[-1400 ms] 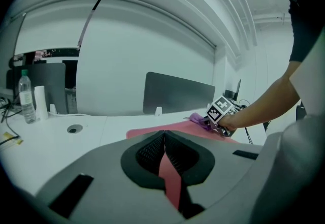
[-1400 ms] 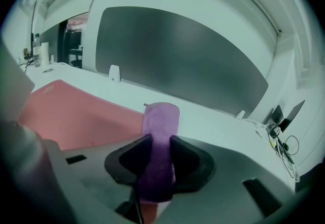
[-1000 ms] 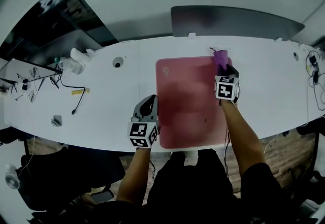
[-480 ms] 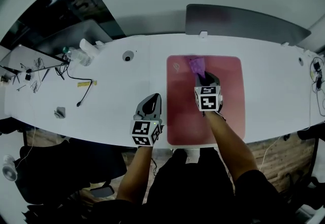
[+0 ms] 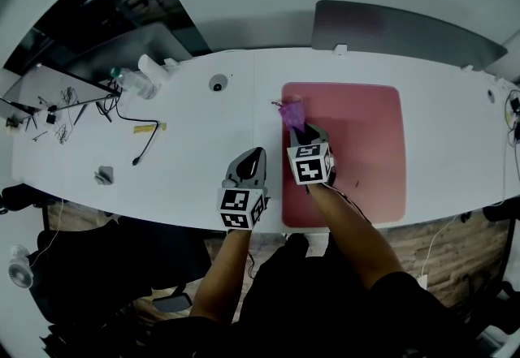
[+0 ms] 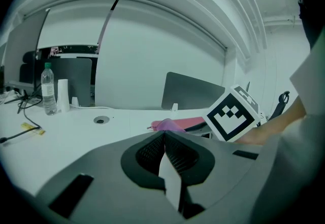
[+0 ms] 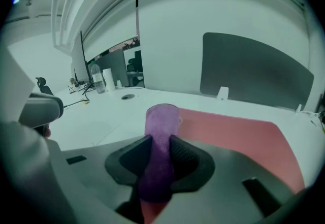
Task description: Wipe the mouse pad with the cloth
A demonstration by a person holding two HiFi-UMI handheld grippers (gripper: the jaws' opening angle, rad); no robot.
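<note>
A large red mouse pad (image 5: pixel 357 145) lies on the white desk (image 5: pixel 187 145). My right gripper (image 5: pixel 302 134) is shut on a purple cloth (image 5: pixel 292 112), which rests near the pad's far left corner. In the right gripper view the cloth (image 7: pixel 160 152) runs up between the jaws, with the pad (image 7: pixel 238 136) beyond. My left gripper (image 5: pixel 253 156) hovers over bare desk just left of the pad, shut and holding nothing. Its view shows the cloth (image 6: pixel 167 125) and the right gripper's marker cube (image 6: pixel 232 119) ahead.
A grey divider panel (image 5: pixel 406 28) stands behind the desk. A round cable port (image 5: pixel 217 84), a water bottle (image 5: pixel 130 87), black cables (image 5: pixel 130 125) and a small grey object (image 5: pixel 103 176) lie on the desk's left part. More cables (image 5: pixel 512 117) hang at the far right.
My right gripper has dragged the cloth leftward across the far part of the pad, from its right corner to its left corner. The left gripper has stayed beside the pad.
</note>
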